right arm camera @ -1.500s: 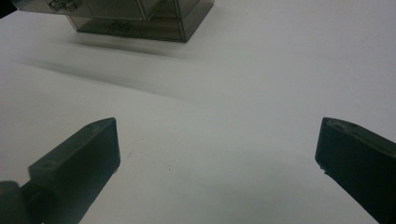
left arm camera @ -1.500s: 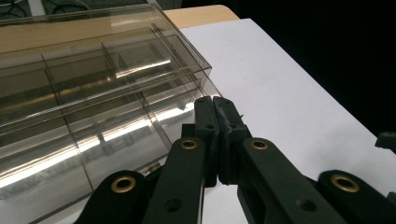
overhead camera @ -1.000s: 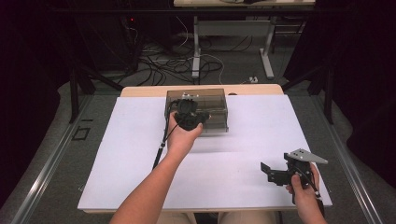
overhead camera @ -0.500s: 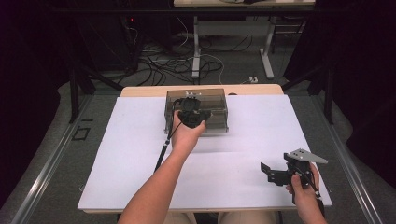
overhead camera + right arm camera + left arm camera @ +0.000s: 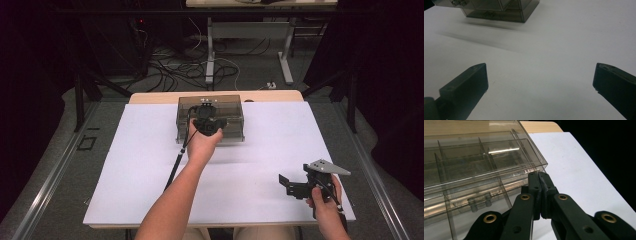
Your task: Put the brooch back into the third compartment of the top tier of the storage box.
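A smoky clear plastic organiser box [image 5: 232, 117] with several compartments stands at the back middle of the white table sheet [image 5: 125, 165]. My left gripper [image 5: 207, 122] is over its front. In the left gripper view the jaws [image 5: 539, 176] are pressed together, with their tips on the front lip of the slightly raised lid [image 5: 474, 157]. My right gripper [image 5: 294, 185] rests low at the front right of the sheet, far from the box. Its jaws [image 5: 540, 77] stand wide open over bare sheet, with the box [image 5: 499, 10] far ahead.
The white sheet covers most of the wooden table [image 5: 150, 97], whose edge shows behind the box. Beyond the table are desk legs [image 5: 210, 55] and loose cables on the floor. Metal rails [image 5: 50, 185] run along both sides.
The left hand and gripper have shifted slightly to the right along the box front. The right gripper has stayed where it was.
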Tool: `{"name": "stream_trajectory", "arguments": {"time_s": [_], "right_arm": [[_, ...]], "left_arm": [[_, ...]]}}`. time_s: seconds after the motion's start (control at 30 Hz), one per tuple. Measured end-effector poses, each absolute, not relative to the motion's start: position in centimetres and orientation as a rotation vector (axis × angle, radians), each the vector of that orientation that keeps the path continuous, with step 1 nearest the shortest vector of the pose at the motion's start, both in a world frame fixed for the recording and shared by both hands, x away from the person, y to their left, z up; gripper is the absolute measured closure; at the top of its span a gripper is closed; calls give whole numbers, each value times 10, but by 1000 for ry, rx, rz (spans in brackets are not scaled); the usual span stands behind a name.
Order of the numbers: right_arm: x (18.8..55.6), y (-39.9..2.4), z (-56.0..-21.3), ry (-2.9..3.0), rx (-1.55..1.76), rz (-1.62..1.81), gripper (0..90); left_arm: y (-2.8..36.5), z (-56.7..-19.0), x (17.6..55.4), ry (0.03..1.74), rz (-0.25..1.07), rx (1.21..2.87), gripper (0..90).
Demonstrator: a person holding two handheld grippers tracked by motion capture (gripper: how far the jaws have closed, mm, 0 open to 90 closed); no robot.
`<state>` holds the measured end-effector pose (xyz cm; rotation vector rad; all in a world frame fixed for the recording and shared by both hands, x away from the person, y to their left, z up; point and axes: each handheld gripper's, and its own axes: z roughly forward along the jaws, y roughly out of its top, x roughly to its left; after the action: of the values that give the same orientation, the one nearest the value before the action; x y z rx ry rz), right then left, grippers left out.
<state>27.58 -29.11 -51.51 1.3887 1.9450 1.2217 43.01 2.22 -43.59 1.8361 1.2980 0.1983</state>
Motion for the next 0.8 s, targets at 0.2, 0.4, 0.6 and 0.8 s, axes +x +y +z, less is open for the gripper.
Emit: {"name": "stream_trajectory", "arguments": {"time_s": [0.2, 0.4, 0.6, 0.8], "right_arm": [[276, -291, -515, 1945, 1389, 1222, 0], [276, -291, -515, 1948, 1385, 1221, 0], [276, -291, -515, 1943, 1395, 1226, 0], [276, -291, -516, 1948, 1392, 1228, 0]], "left_arm": [[21, -439, 432, 1305, 196, 1841, 899], [21, -443, 435, 1337, 150, 1817, 899], [20, -448, 439, 1356, 98, 1811, 899], [20, -452, 443, 1388, 27, 1798, 898]]}}
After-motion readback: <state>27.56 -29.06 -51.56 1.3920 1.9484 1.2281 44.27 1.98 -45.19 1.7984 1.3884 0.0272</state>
